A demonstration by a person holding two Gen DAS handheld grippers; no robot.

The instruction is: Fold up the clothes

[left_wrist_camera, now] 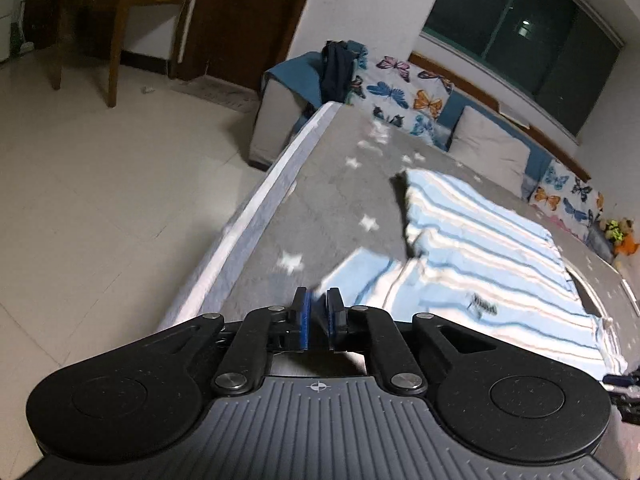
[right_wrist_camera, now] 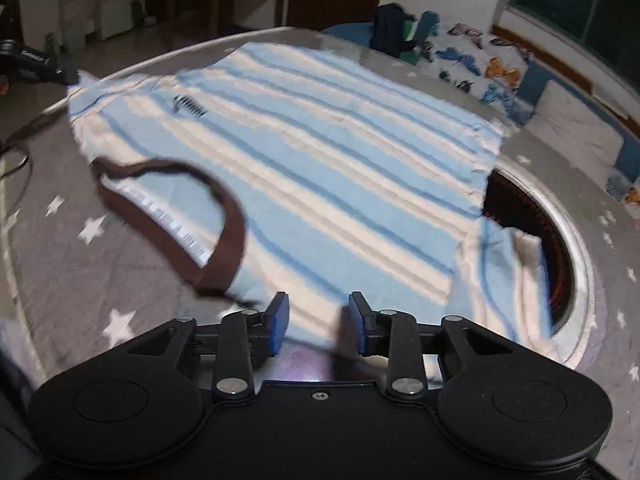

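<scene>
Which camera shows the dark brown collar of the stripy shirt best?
The right wrist view. There the dark brown collar of the light blue and white striped shirt shows as a whole loop, just beyond the open right claw. The left wrist view shows only the shirt's body and sleeve; the collar is not visible there.

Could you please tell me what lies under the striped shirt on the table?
The striped shirt lies on a grey star-patterned cover. A dark round opening with a pale rim shows at its edge; how far it runs beneath is hidden.
</scene>
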